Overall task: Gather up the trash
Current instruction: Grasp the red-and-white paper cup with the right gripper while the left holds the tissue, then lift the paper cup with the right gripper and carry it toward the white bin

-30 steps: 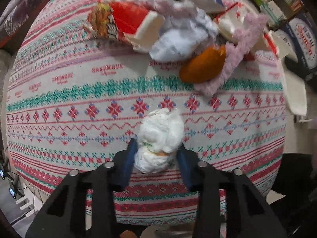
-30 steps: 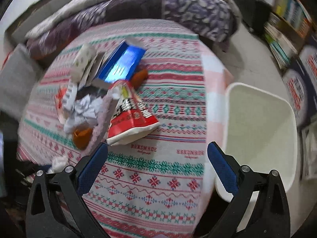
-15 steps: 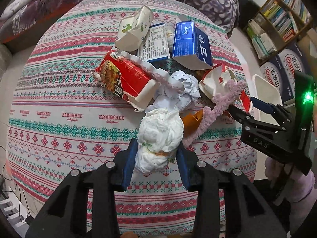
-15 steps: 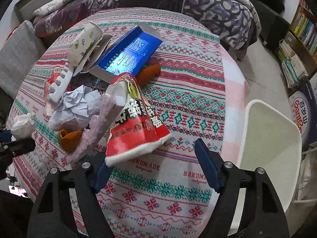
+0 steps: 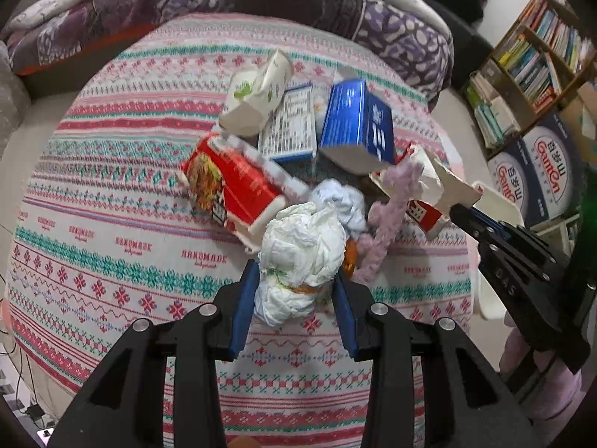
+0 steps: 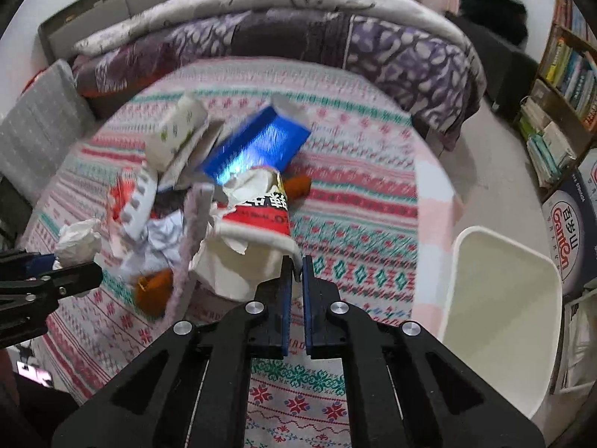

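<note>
Right gripper (image 6: 297,274) is pinched tight on just the rim of the torn red-and-white cup (image 6: 257,235), near the table's (image 6: 373,201) right edge, with the white bin (image 6: 500,321) just past it. Left gripper (image 5: 294,300) is clamped on a white tissue wad (image 5: 302,257). Honestly that thin rim could tear or slip, and the pink fuzzy strip (image 6: 190,239) draped against the cup might drag along.
</note>
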The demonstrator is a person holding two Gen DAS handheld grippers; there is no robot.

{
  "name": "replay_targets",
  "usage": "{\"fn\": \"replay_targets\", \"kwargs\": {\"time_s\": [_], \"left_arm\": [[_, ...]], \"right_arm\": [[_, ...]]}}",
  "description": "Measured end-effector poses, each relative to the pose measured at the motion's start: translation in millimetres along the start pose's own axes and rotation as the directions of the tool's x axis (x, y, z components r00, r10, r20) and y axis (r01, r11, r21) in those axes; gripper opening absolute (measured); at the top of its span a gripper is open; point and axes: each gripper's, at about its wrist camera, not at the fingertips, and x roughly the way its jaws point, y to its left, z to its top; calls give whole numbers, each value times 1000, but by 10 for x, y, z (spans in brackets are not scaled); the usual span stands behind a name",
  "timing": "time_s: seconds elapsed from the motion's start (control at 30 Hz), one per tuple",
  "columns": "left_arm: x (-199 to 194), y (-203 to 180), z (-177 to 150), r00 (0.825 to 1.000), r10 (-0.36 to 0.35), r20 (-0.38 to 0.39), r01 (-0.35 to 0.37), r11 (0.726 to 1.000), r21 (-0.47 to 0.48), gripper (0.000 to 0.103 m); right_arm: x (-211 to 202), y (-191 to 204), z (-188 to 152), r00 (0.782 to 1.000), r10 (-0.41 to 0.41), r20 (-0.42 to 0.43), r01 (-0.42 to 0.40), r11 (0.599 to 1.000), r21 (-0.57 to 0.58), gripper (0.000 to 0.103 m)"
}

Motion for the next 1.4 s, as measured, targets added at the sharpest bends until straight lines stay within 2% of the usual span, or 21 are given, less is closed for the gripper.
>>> {"fn": "replay_targets", "kwargs": {"time_s": [0.27,0.53,0.7,0.77,0.83,0.9,0.97,1.0,1.07,1.17,1.4], "left_arm": [[-123,-101,78,995,2,100,-1,1000,-4,39],[-155,-229,113,990,-12,143,11,1000,6,39],[-152,-323,136,987,-15,158,13,1000,14,39],[-144,-353,139,987,-17,159,14,1000,16,39],[-133,-367,147,988,-19,156,17,1000,15,39],[-128,-354,144,988,-20,153,18,1000,12,39],[-110,-331,148,989,-18,144,17,1000,7,39],[-114,-312,146,990,-17,142,17,1000,3,39],[-114,-256,149,990,-18,137,19,1000,-11,39],[-122,-159,155,991,-23,130,27,999,-33,39],[-97,-3,159,993,-19,117,27,997,-66,39]], "right_arm": [[-187,-104,93,997,-9,82,5,999,42,4],[-318,-200,70,992,-31,124,23,998,66,1],[-343,-327,66,992,-29,119,18,995,98,1],[-309,-413,62,995,8,96,-22,990,138,2],[-256,-494,56,996,46,74,-60,979,195,10],[-215,-523,63,996,58,74,-73,973,221,49],[-179,-476,82,994,60,87,-76,978,195,57],[-138,-428,113,994,78,81,-90,982,165,65],[-74,-332,135,995,61,83,-70,991,111,76],[59,-185,180,997,16,82,-18,999,27,78],[343,-71,301,999,27,44,-27,1000,5,76]]}}
